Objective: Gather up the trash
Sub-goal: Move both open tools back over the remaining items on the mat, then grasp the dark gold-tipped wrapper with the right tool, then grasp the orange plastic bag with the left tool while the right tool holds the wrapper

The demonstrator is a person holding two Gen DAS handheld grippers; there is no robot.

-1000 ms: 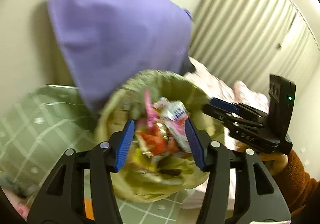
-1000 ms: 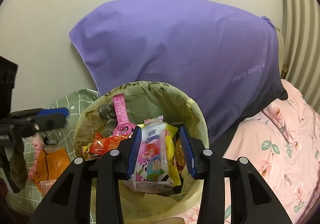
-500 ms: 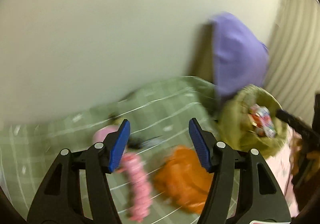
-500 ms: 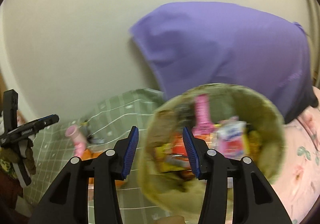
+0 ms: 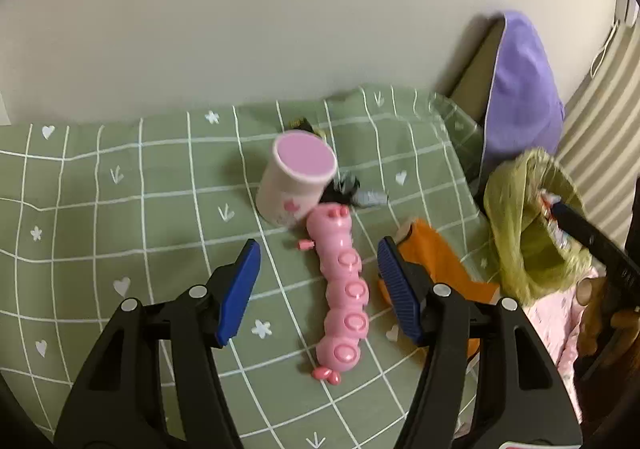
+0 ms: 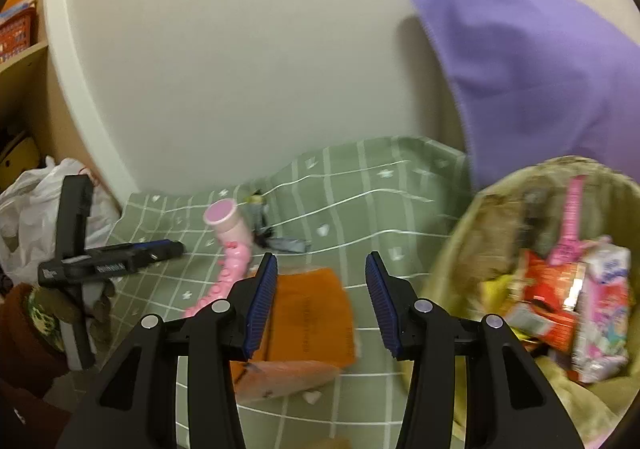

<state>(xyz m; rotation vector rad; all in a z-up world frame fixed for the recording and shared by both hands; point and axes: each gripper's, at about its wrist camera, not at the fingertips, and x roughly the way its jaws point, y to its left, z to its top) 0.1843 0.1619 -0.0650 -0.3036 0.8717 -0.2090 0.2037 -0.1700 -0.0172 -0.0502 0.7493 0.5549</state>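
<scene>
Bin (image 6: 480,233) at right already holds many wrappers. Left on the green bed sheet (image 5: 120,209): orange wrapper (image 6: 312,309), pink cup (image 5: 298,179), pink caterpillar toy (image 5: 344,289), dark scraps (image 5: 344,189). Left tool (image 5: 318,281) and right tool (image 6: 320,301) both apart, empty.

On the green checked cloth before me lies an orange foil snack wrapper (image 6: 308,313), flat and crumpled. Beside it lies a pink segmented caterpillar-shaped plastic package (image 5: 343,293), touching a tilted pink-lidded white cup (image 5: 294,179). The green-lined bin (image 6: 472,249) stands right, full of wrappers.
</scene>
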